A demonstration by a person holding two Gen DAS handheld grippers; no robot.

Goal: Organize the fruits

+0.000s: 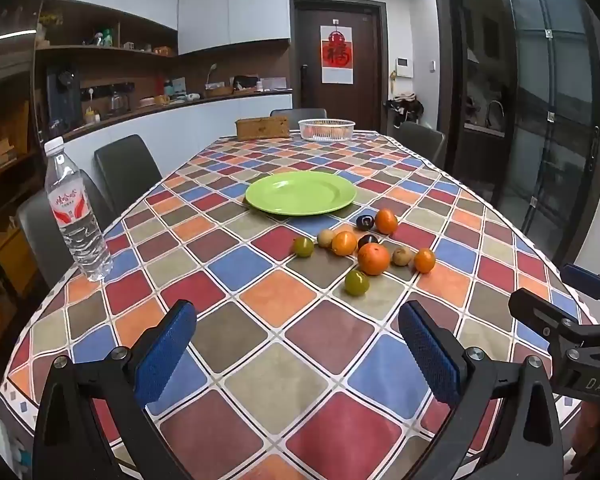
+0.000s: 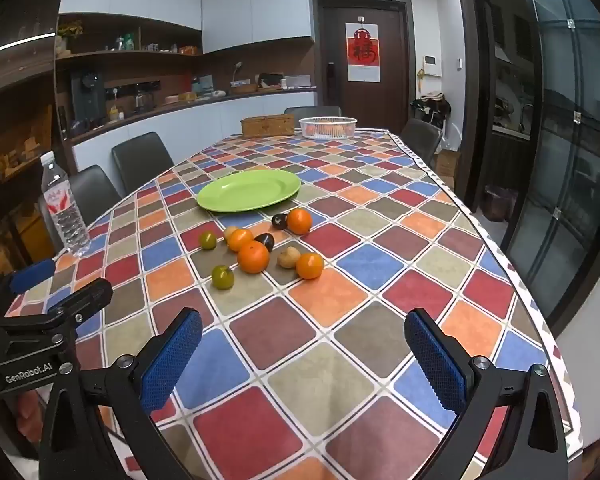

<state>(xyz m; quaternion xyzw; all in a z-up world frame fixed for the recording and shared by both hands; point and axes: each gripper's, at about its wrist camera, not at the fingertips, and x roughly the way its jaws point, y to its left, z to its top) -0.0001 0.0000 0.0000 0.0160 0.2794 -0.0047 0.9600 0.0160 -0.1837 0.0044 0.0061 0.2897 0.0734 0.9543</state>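
The white basket [image 1: 326, 129] at the far end holds something orange, too small to tell; the shelf things [image 2: 140, 46] are a blur; the other gripper [image 1: 572, 320] is cut off by the edge; one brown fruit [image 2: 230, 233] hides behind an orange [image 2: 240, 239].

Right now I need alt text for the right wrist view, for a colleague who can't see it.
Ten small fruits, orange, green, dark and tan, lie loose on a checkered tablecloth just short of an empty green plate. The right gripper is open and empty in the foreground, well short of them. A water bottle stands at the left table edge.
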